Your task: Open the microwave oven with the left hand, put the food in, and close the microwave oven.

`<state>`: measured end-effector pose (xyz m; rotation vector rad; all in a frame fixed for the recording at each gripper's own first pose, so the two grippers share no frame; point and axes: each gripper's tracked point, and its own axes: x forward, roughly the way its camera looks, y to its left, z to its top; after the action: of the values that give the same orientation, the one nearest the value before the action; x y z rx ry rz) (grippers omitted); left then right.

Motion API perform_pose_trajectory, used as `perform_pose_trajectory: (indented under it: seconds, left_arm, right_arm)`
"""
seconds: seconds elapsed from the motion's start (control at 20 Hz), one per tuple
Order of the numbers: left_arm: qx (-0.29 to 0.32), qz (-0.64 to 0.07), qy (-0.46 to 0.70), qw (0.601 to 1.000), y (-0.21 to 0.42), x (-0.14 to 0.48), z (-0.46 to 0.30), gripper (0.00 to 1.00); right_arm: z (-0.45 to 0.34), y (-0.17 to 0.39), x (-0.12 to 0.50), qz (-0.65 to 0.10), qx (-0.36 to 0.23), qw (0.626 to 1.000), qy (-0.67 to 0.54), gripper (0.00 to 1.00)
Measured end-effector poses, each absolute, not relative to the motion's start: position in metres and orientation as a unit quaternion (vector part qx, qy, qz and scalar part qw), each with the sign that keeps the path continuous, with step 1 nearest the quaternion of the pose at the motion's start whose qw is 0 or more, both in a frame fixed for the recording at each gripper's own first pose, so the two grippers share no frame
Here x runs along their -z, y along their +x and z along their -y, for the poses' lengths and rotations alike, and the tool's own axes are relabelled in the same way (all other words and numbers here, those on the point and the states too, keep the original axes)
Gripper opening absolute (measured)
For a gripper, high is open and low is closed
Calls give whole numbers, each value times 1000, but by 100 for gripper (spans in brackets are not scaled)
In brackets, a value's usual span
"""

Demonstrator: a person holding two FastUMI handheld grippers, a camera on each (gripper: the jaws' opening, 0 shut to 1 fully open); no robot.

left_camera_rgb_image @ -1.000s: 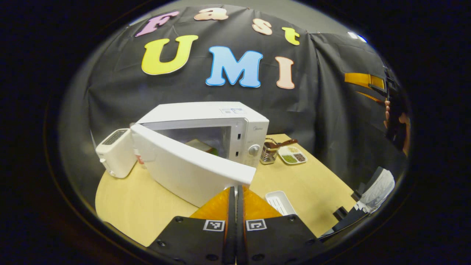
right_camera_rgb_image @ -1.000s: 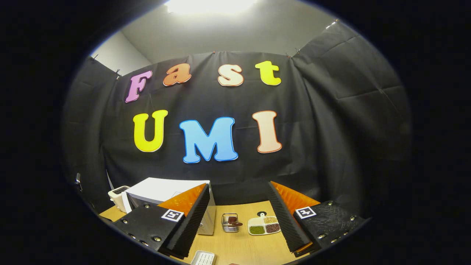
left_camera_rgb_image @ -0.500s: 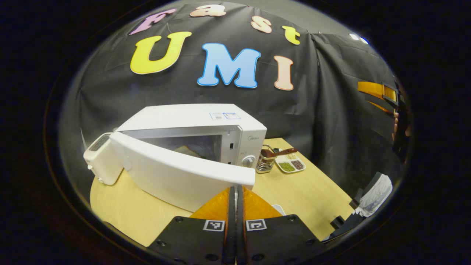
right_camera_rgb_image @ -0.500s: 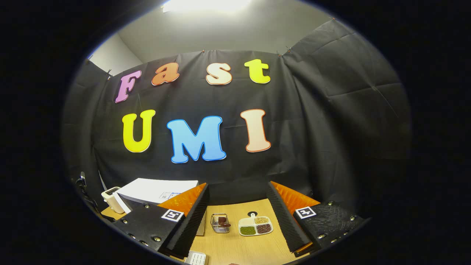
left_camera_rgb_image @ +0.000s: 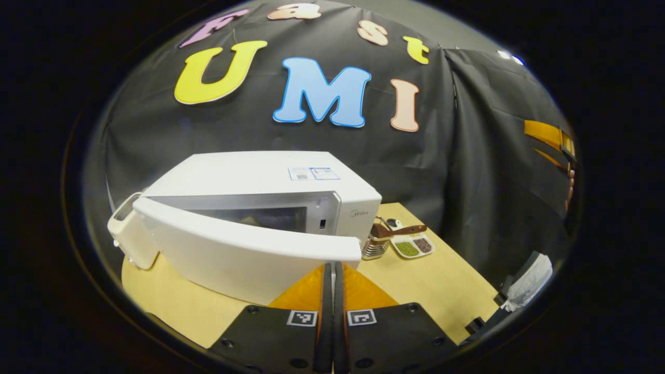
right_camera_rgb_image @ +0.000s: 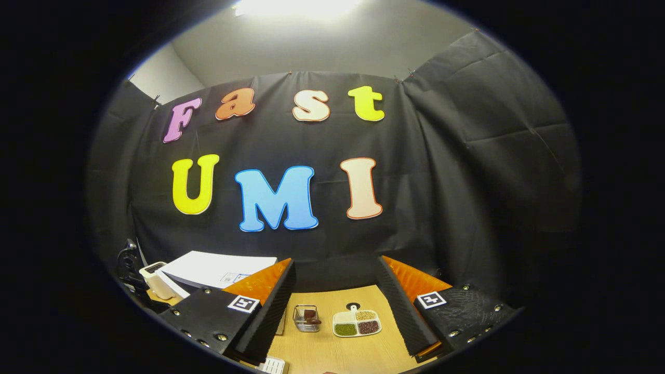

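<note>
Left tool (left_camera_rgb_image: 333,270): fingers clenched tight together, nothing between them; tips seen right at the free edge of the microwave door, contact can't be told.
Microwave (left_camera_rgb_image: 249,171): white, set on the wood bench (left_camera_rgb_image: 441,280), at left-centre of left gripper view; top also seen at lower left in right gripper view (right_camera_rgb_image: 218,267).
Door (left_camera_rgb_image: 244,249): partly open, hinged at far left side, free edge swung out toward the tool; a narrow gap into the cavity is seen.
Food (left_camera_rgb_image: 254,221): a dim shape is made out inside the cavity thru the gap; kind can't be told.
Right tool (right_camera_rgb_image: 336,291): fingers spread wide apart, nothing held, raised above the bench.
Toaster (left_camera_rgb_image: 122,228): white, just behind door's hinge end.
Utensil basket (left_camera_rgb_image: 376,244): metal, beside microwave's control side.
Divided dish (left_camera_rgb_image: 413,246): grains in compartments, just beside basket.
</note>
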<state>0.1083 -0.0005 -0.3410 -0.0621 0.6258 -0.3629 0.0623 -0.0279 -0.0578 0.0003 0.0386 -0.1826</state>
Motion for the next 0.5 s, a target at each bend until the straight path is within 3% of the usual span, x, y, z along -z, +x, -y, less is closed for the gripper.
perform_pose_trajectory:
  seconds: [0.5]
  left_arm:
    - [149,-310,-62,937,167,353,9,7]
  right_arm:
    - [28,69,61,-23,90,996,-11,94]
